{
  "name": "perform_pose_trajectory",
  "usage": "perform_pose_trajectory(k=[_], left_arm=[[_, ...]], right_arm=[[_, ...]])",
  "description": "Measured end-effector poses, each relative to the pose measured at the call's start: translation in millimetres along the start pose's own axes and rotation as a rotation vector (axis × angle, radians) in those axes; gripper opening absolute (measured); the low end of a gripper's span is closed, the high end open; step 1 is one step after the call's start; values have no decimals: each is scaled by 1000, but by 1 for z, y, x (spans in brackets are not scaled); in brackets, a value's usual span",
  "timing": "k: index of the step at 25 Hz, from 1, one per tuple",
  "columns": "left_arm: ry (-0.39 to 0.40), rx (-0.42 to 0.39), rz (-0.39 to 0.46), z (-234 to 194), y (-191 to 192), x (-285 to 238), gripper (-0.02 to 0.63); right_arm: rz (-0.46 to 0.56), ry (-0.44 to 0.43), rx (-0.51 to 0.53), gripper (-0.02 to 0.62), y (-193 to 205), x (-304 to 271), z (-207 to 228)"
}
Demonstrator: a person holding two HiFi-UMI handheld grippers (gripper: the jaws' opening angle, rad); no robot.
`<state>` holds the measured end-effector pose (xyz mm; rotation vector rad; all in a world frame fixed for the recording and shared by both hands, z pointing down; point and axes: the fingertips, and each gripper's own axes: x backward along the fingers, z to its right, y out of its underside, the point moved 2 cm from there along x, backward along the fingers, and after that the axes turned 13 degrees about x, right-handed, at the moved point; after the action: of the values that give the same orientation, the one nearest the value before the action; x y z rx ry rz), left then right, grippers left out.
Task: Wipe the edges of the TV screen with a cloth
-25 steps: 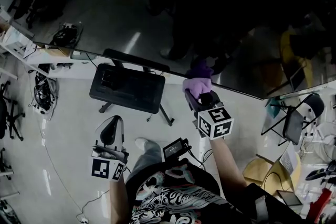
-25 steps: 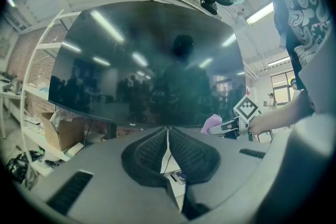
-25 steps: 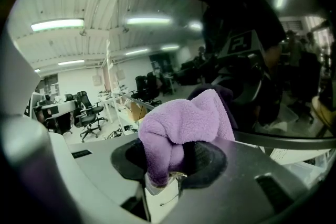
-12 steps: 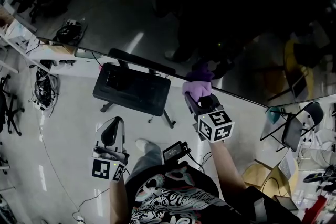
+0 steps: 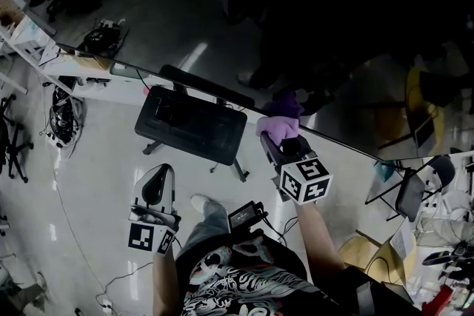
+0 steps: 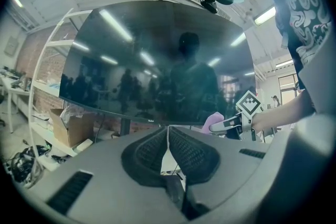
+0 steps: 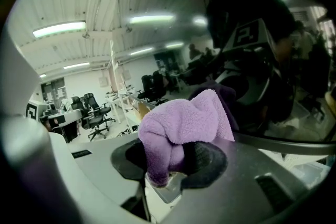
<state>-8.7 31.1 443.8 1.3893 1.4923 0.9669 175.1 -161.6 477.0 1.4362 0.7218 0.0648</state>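
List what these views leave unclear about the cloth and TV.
- Whether cloth touches TV edge: right gripper view, cloth covers the contact; head view too dark.
- TV's top edge: head view, cut off by the frame.
- Smudges on TV: all views, lost in darkness and reflections.

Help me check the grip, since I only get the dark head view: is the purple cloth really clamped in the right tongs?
Observer: Yes. The right gripper view shows the purple fleecy cloth pinched in the right tongs.
Operator: And the left tongs?
Observer: The left gripper view shows the left tongs shut, with nothing between them.
Operator: Where on the TV is the cloth?
Observer: In the left gripper view it sits at the lower edge of the large dark TV screen, right of its stand.
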Motion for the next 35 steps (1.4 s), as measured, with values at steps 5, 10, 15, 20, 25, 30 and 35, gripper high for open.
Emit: perform_pose_trajectory(k=[5, 10, 15, 20, 25, 30, 35], left_arm=[[-12, -3, 4, -7, -1, 3, 26], [-21, 6, 9, -21, -3, 0, 25], [-29, 15, 14, -30, -6, -3, 25], [-33, 23, 18, -38, -9, -6, 25], [-41, 18, 23, -53, -14, -8, 25], [-48, 16, 24, -68, -21, -13, 25], [-22, 19, 81, -78, -35, -19, 25]], right_arm=[[-1, -25, 8, 156, -7, -8, -9], [-1, -47, 12, 156, -12, -23, -18], [-4, -74, 18, 155, -17, -35, -27], [-2, -97, 22, 156, -23, -45, -35], [2, -117, 25, 156, -30, -60, -46], [4, -139, 24, 155, -39, -76, -56], [5, -150, 23, 156, -47, -90, -65]])
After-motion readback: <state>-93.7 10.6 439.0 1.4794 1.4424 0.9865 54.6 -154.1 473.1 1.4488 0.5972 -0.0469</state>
